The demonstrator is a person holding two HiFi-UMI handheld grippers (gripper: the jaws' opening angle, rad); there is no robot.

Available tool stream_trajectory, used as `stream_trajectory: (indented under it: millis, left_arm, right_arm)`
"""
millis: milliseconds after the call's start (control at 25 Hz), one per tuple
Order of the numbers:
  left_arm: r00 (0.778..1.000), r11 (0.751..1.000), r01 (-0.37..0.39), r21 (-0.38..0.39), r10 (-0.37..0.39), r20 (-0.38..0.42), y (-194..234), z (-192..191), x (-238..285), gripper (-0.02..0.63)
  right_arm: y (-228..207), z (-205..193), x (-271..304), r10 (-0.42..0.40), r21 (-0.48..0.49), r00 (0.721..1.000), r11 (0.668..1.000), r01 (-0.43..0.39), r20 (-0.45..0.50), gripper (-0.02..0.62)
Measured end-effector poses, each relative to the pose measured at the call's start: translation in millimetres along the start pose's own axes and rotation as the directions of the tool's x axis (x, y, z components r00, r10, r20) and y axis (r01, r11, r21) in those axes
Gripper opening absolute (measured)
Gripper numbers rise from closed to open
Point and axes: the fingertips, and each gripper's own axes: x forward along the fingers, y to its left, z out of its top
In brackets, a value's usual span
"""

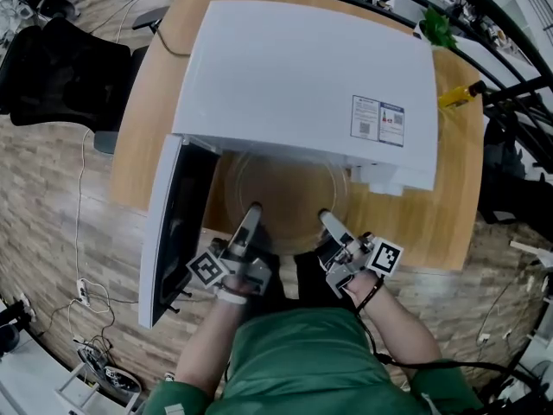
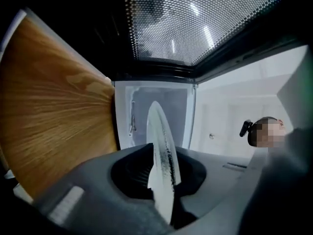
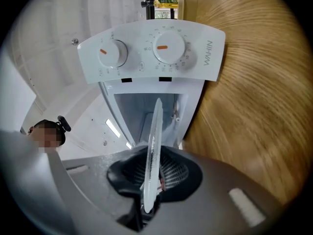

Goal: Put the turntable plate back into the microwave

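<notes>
The clear glass turntable plate [image 1: 285, 199] hangs level just in front of the open white microwave [image 1: 302, 85], partly under its front edge. My left gripper [image 1: 253, 211] is shut on the plate's near left rim. On the near right rim, my right gripper [image 1: 326, 220] is shut too. In the left gripper view the plate [image 2: 159, 126] stands edge-on between the jaws of the left gripper [image 2: 164, 190], with the microwave cavity [image 2: 171, 106] behind. The right gripper view shows the plate [image 3: 155, 131] edge-on in the right gripper [image 3: 146, 199], below the control panel [image 3: 151, 53] with two knobs.
The microwave door [image 1: 173, 232] swings open to the left, its mesh window [image 2: 195, 18] close by the left gripper. The wooden table [image 1: 458, 197] carries a yellow item [image 1: 458, 95] and a green one [image 1: 436, 26]. A black chair [image 1: 52, 67] and floor cables [image 1: 86, 301] lie left.
</notes>
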Motion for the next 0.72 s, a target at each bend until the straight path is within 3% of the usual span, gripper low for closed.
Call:
stream_trajectory:
  millis: [720]
  left_arm:
    - [0.999, 0.998, -0.029, -0.053, 0.030, 0.021, 47, 13, 21, 0.037]
  right_arm:
    - [-41, 20, 19, -0.042, 0.014, 0.999, 0.999, 0.041, 0.020, 0.040]
